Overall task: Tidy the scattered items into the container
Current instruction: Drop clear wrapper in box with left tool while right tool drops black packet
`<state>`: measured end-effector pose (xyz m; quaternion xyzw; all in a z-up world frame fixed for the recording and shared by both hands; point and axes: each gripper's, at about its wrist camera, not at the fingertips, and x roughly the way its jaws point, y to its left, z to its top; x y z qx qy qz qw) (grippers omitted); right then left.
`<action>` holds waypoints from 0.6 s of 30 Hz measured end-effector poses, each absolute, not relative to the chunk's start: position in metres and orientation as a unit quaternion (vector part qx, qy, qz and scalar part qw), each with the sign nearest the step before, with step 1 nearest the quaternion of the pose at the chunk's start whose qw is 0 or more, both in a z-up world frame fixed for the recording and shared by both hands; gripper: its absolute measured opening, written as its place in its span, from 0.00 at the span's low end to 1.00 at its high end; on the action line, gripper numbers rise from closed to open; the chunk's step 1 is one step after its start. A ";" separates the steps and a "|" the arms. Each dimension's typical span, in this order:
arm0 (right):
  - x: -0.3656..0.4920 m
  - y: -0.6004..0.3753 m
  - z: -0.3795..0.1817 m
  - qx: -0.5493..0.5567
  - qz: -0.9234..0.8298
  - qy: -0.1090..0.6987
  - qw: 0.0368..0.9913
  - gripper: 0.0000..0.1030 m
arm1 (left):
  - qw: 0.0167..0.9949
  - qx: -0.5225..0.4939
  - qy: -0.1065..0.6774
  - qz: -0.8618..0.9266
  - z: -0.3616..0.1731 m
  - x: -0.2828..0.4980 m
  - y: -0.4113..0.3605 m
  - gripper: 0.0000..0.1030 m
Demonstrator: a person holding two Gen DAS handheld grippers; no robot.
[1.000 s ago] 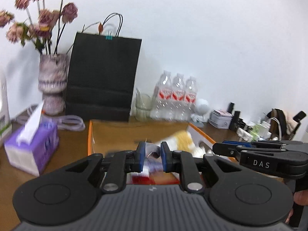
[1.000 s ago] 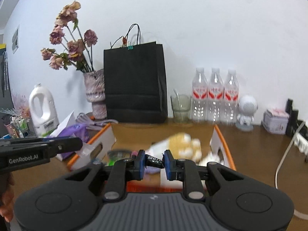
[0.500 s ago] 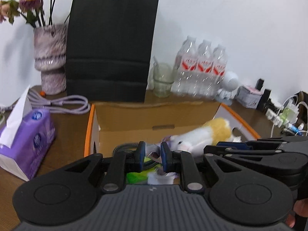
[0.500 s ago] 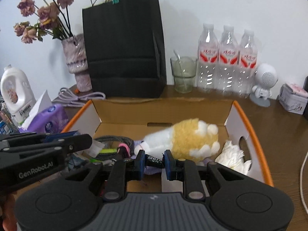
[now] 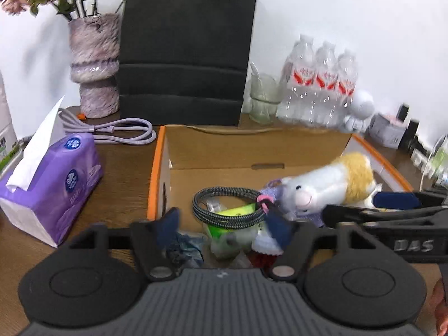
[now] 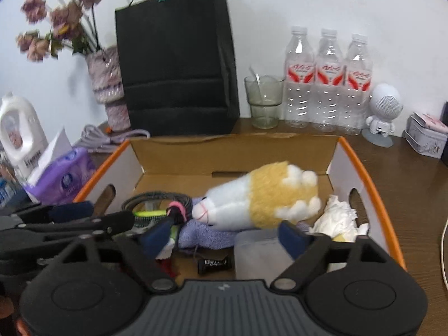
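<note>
Releasing over the box (image 6: 366,168) | both jaws opening, nothing pinched | I see the small black item (image 6: 214,264) lying free on the floor at 6 o'clock below my right gripper (image 6: 224,236), long axis crosswise | left gripper (image 5: 224,225) farther.

Desk inventory: one cardboard box (image 6: 361,165), singles inside, three bottles behind.

Counted in the box: one plush toy (image 6: 260,198), one coiled braided cable (image 5: 228,205), one crumpled white tissue (image 6: 337,218), one lilac cloth (image 6: 204,233), one small black battery (image 6: 214,264). Counted outside: three clear water bottles (image 6: 327,81), one glass (image 6: 263,100), one black paper bag (image 6: 176,61), one vase (image 6: 109,89) of dried flowers, one purple tissue pack (image 5: 53,184), one white jug (image 6: 19,131), one small white robot figure (image 6: 383,112), one lilac cord (image 5: 117,130).
</note>
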<state>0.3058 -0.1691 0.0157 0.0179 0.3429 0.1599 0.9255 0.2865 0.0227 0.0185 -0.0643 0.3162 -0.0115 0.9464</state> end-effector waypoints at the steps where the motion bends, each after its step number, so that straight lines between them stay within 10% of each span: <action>1: 0.304 -0.173 0.019 0.025 0.159 0.341 0.926 1.00 | 0.946 -0.075 0.315 -0.021 0.021 0.285 0.026 0.86; 5: 0.297 -0.188 0.029 0.047 0.160 0.332 0.928 1.00 | 0.948 -0.079 0.308 -0.030 0.029 0.278 0.023 1.00; 18: 0.211 -0.209 0.069 0.029 0.164 0.243 0.956 1.00 | 0.964 -0.094 0.234 -0.086 0.069 0.204 0.011 1.00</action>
